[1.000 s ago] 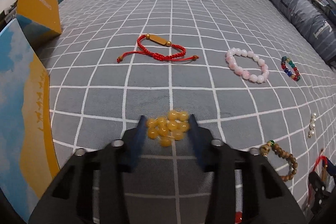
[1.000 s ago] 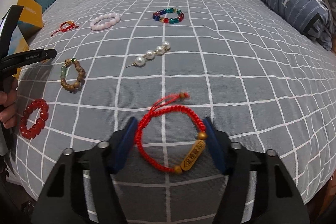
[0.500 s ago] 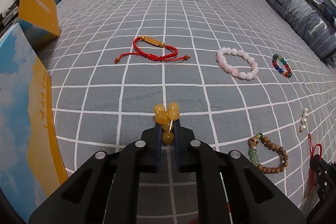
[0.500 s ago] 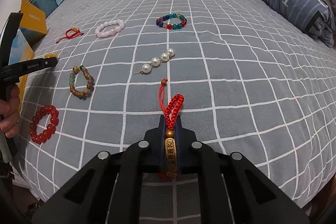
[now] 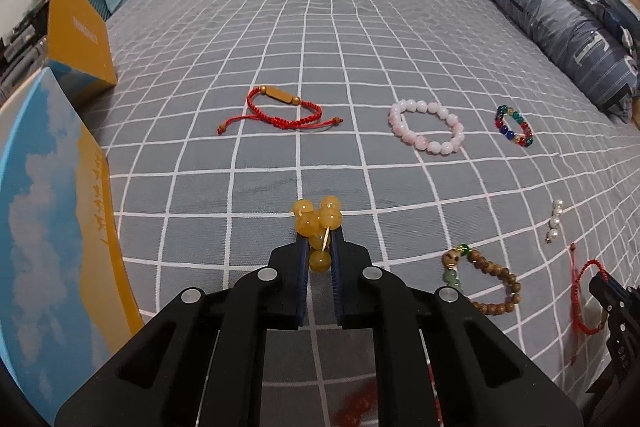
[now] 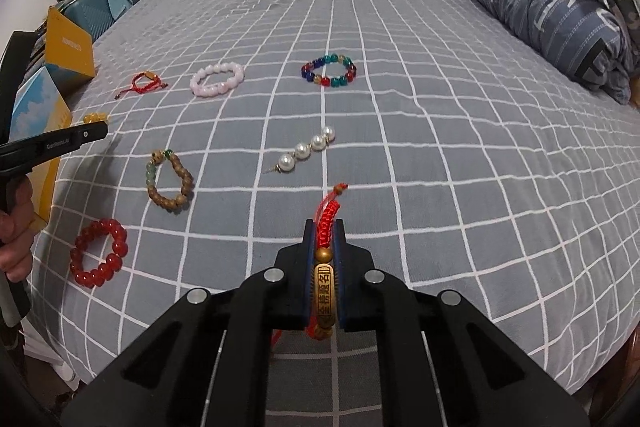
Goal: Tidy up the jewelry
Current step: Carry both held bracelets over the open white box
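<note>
left claw (image 5: 320,259) now clamped on yellow bead bracelet (image 5: 318,223), right claw (image 6: 323,247) now clamped on red cord bracelet (image 6: 326,267), both lifted off bedspread (image 6: 400,107)

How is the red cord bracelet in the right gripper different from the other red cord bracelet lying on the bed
The held red cord bracelet is pinched flat in the right gripper, its cord doubled into a narrow strand; the lying red cord bracelet rests on the bed, spread in an open loop. The held one's gold bar shows engraved characters; the lying one's bar looks plain from here. Both are braided red cord with a gold bar between round beads.
</note>
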{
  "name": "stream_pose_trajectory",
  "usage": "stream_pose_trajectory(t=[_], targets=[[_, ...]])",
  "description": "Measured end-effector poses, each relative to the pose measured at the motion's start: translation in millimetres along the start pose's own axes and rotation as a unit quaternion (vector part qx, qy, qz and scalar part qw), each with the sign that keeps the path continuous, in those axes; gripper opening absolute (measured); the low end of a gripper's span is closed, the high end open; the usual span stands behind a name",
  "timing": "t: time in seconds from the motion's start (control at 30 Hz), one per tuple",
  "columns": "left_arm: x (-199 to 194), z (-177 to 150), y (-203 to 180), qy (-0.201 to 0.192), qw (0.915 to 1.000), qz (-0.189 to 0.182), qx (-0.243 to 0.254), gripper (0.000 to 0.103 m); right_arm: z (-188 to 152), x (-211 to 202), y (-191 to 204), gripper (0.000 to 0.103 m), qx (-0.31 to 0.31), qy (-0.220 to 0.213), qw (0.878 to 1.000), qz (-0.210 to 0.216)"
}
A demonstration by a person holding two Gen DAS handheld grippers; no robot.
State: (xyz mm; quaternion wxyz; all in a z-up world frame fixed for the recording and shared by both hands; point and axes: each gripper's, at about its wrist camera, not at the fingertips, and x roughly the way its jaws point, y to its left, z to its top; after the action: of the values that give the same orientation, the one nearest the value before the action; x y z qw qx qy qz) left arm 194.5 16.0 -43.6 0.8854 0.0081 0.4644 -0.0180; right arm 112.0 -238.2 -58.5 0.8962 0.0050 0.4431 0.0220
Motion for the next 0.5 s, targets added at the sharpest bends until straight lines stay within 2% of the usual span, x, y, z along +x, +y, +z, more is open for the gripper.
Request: stream_pose_trajectory(t=[0.5], targets=[[-52,9,-1,-0.030,0.9995,-0.005,0.004,0.009,38,-29,15,0.008,-0.023,-0.047,0.999,0.000]])
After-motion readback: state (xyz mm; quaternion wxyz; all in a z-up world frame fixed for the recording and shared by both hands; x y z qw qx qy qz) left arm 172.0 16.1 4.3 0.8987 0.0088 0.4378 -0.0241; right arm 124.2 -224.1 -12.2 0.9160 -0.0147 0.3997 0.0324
